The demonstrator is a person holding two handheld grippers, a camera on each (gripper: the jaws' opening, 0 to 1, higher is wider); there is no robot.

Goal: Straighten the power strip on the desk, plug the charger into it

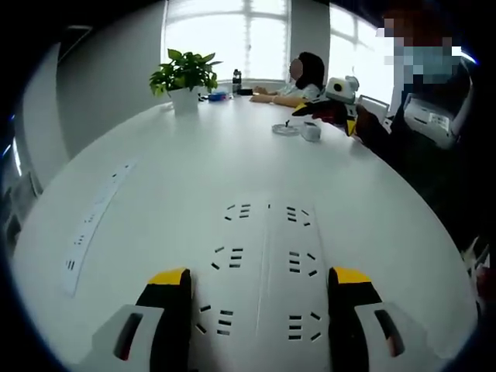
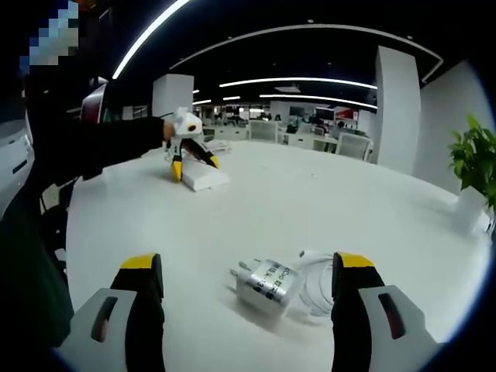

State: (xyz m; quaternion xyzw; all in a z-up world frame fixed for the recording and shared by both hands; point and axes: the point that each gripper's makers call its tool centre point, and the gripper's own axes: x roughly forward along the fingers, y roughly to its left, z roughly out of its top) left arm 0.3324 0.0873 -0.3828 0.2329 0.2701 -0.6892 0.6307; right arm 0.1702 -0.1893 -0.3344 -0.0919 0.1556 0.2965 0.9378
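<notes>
White tabletop (image 1: 194, 147) runs through an open office, with bright windows, a potted plant (image 1: 184, 77) and a seated person (image 1: 298, 84) at its far end in the left gripper view.

Left gripper (image 1: 260, 291) hangs low over the power strip (image 1: 263, 263), jaws spread wide, one on each side of it, gripping nothing. The strip lies between them, its long axis running away from the camera, with two rows of sockets showing. In the right gripper view that same gripper (image 2: 192, 159) appears across the table, jaws open over the strip's (image 2: 205, 178) end. Whether the strip is already straight I cannot judge; the straightening looks to be in hand or just beginning.

Right gripper (image 2: 248, 283) is also wide open and empty. The charger (image 2: 265, 283) lies on its side on the table between the jaws but a little ahead of them, prongs pointing left, its white cable (image 2: 314, 283) coiled just beside it. It is well apart from the strip, so picking it up and plugging it in are both left to do.

Small dark print shows on the charger's face, too small to read. A second strip (image 1: 97, 221) lies off to the left, with no legible marks.
</notes>
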